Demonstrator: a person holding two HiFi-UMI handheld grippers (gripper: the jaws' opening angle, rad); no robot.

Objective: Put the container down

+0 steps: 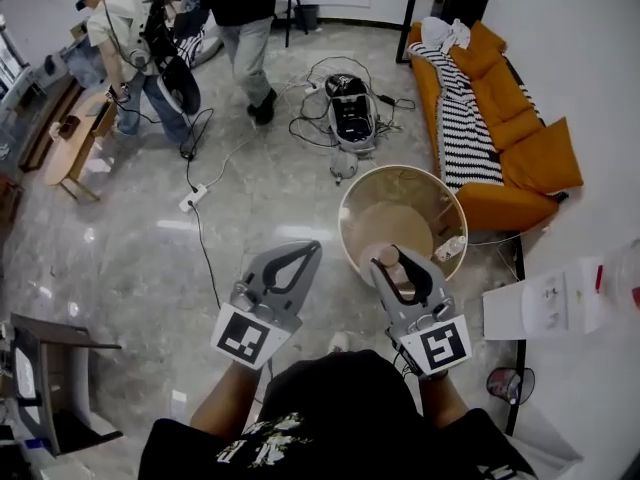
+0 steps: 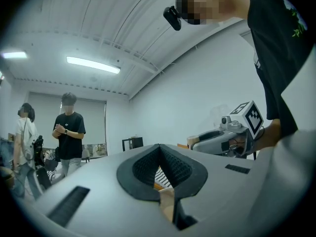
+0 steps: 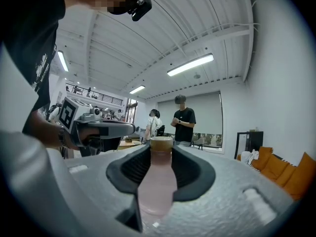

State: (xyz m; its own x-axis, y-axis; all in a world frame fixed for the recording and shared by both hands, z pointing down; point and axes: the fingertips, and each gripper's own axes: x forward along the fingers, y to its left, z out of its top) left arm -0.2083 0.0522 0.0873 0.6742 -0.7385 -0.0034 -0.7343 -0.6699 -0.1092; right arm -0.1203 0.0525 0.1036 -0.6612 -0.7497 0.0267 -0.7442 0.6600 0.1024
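In the head view my right gripper (image 1: 388, 255) is shut on a pale pink bottle (image 1: 398, 271) with a tan cap, held level above the near rim of a round beige bin (image 1: 352, 208). The right gripper view shows the same bottle (image 3: 157, 181) lying between the dark pads, its cap at the tips of the right gripper (image 3: 161, 146). My left gripper (image 1: 303, 251) hovers level over the floor to the left of the bin, shut, with nothing in it. In its own view the tips of the left gripper (image 2: 159, 147) meet.
A small white bottle (image 1: 451, 247) lies inside the bin. An orange sofa (image 1: 515, 133) with a striped blanket stands at the right. A black-and-white device (image 1: 350, 108) with cables lies on the floor beyond. Two people (image 1: 245, 28) stand at the back. A white table (image 1: 565, 303) is at the right.
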